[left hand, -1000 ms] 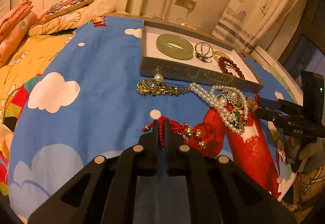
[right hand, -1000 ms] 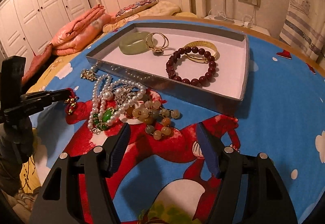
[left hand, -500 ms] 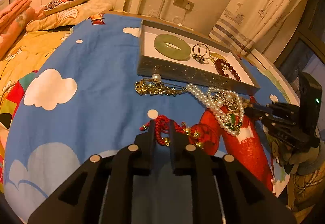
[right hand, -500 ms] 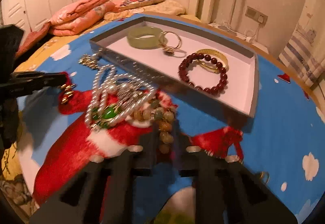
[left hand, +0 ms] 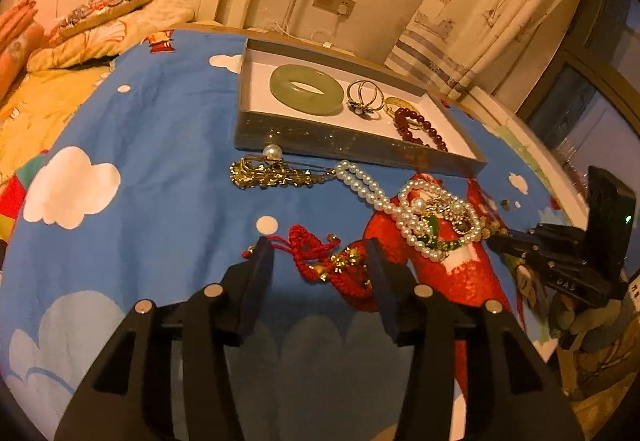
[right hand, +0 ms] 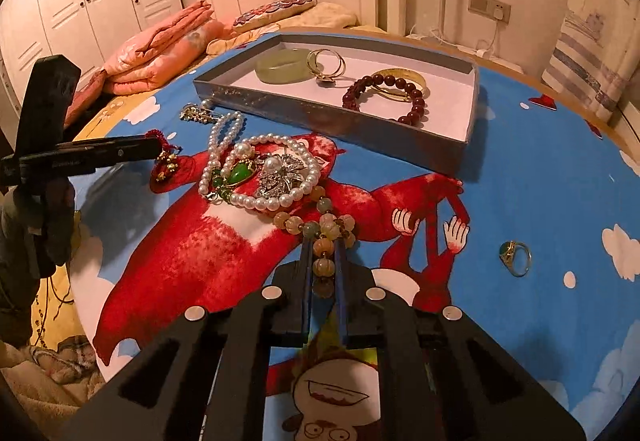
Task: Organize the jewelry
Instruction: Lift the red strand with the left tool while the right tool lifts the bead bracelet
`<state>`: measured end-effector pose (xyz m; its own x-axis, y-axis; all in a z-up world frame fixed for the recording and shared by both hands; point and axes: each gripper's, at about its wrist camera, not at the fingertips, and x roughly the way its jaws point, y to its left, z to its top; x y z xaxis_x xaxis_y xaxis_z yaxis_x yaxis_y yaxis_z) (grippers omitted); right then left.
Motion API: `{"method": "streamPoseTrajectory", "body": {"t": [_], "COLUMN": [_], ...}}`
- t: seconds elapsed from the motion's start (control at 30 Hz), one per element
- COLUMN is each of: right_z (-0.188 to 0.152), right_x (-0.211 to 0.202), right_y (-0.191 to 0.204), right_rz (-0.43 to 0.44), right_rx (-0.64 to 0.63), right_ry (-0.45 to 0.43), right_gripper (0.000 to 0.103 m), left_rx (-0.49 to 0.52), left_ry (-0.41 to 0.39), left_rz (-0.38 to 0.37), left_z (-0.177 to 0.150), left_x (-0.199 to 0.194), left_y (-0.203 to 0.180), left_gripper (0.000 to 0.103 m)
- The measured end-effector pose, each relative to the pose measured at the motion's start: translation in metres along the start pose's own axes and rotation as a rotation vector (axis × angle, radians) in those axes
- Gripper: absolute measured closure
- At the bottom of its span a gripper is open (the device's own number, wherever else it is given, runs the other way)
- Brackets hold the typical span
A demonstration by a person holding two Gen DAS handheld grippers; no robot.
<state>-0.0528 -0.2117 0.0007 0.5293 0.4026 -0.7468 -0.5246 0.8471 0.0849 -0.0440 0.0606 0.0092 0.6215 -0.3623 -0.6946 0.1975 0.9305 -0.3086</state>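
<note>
A grey tray (left hand: pixel 352 147) (right hand: pixel 328 117) holds a jade bangle (left hand: pixel 306 89), gold rings (left hand: pixel 362 99), a gold bangle (right hand: pixel 400 75) and a dark red bead bracelet (right hand: pixel 386 99). In front of it lie a gold brooch (left hand: pixel 272 175), pearl necklaces with a green pendant (left hand: pixel 424 225) (right hand: pixel 256 173) and a red cord bracelet (left hand: pixel 328 261). My left gripper (left hand: pixel 318 255) is open, its fingers on either side of the red cord bracelet. My right gripper (right hand: pixel 323 253) is shut on a yellow stone bead bracelet (right hand: pixel 324 233).
A gold ring with a green stone (right hand: pixel 516 257) lies alone on the blue cartoon cloth (left hand: pixel 140 161) at the right. A bed with pillows and folded orange blankets (right hand: pixel 160 49) stands behind the round table. Curtains (left hand: pixel 480 21) hang at the right.
My left gripper has opened and now straddles the red cord bracelet. My right gripper has moved forward and closed on the yellow bead bracelet.
</note>
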Motion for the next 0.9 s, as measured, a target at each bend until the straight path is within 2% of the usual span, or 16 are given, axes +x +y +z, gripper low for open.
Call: {"method": "streamPoseTrajectory", "body": {"t": [0.03, 0.07, 0.17, 0.3, 0.37, 0.67, 0.9], "right_z": [0.0, -0.001, -0.005, -0.006, -0.007, -0.011, -0.01], "right_x": [-0.003, -0.01, -0.044, -0.063, -0.067, -0.066, -0.06], "right_y": [-0.002, -0.005, -0.02, -0.033, -0.043, -0.053, -0.052], "right_rz": [0.008, 0.037, 0.22, 0.258, 0.291, 0.262, 0.262], "right_rx": [0.011, 0.035, 0.137, 0.204, 0.247, 0.271, 0.259], "right_ry": [-0.015, -0.051, -0.24, -0.337, -0.356, -0.346, -0.333], "right_gripper": [0.092, 0.092, 0.092, 0.092, 0.092, 0.092, 0.092], "left_rx": [0.011, 0.015, 0.07, 0.099, 0.092, 0.125, 0.129], "left_ry": [-0.004, -0.01, -0.066, -0.065, -0.07, -0.092, -0.093], "left_rz": [0.042, 0.048, 0.083, 0.119, 0.125, 0.162, 0.162], "left_z": [-0.001, -0.002, -0.006, -0.006, -0.006, -0.008, -0.009], "left_x": [0.0, 0.0, -0.008, -0.006, -0.006, -0.011, -0.012], "left_y": [-0.003, -0.004, -0.015, -0.021, -0.02, -0.026, -0.029], "left_gripper": [0.076, 0.096, 0.099, 0.098, 0.098, 0.099, 0.099]}}
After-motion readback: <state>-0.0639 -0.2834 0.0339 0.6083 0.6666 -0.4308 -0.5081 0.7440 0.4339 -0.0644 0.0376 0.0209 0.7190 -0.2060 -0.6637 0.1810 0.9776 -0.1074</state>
